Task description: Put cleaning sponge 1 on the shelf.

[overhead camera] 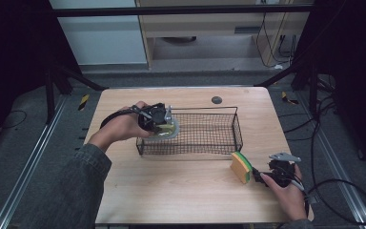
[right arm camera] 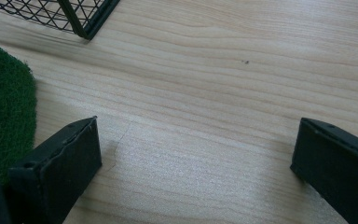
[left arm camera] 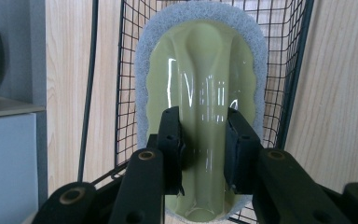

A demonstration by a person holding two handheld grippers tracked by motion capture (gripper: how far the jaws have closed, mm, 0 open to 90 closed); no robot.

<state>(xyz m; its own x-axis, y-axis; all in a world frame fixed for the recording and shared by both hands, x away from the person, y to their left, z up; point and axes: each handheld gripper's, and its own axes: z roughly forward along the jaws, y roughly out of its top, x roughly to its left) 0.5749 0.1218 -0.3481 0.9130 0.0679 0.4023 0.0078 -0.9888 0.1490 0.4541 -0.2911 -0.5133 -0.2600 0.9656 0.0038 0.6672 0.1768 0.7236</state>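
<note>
- Left gripper [overhead camera: 164, 125]: held over the left end of the wire basket [overhead camera: 219, 143], at its left wall. In the left gripper view the left gripper [left arm camera: 204, 140] has its jaws clamped on the raised central ridge of a pale yellow-green scrubber [left arm camera: 200, 93] with a grey-white abrasive pad around its edge.
- Scrubber position: in the high view the scrubber [overhead camera: 169, 129] sits at the basket's left end, inside the wire rim or just above it; cannot tell whether it rests on the mesh floor. Basket mesh shows behind it in the left gripper view.
- Right gripper [overhead camera: 272, 175]: near-right part of the table [overhead camera: 181, 195], low over the wood. Jaws spread wide apart, nothing between them; in the right gripper view the right gripper [right arm camera: 196, 154] has bare tabletop between its jaws.
- Sponge [overhead camera: 241, 167], yellow with a green scouring face: standing on edge on the table just outside the basket's near-right corner, immediately left of the right gripper. Its green face [right arm camera: 2, 116] lies beside one jaw in the right gripper view; contact cannot be confirmed.
- Basket: black wire, rectangular, centre of the table, long side running left to right. One corner [right arm camera: 81, 23] shows at the top of the right gripper view.
- Small dark round mark [overhead camera: 216, 99] on the table beyond the basket's far side.
</note>
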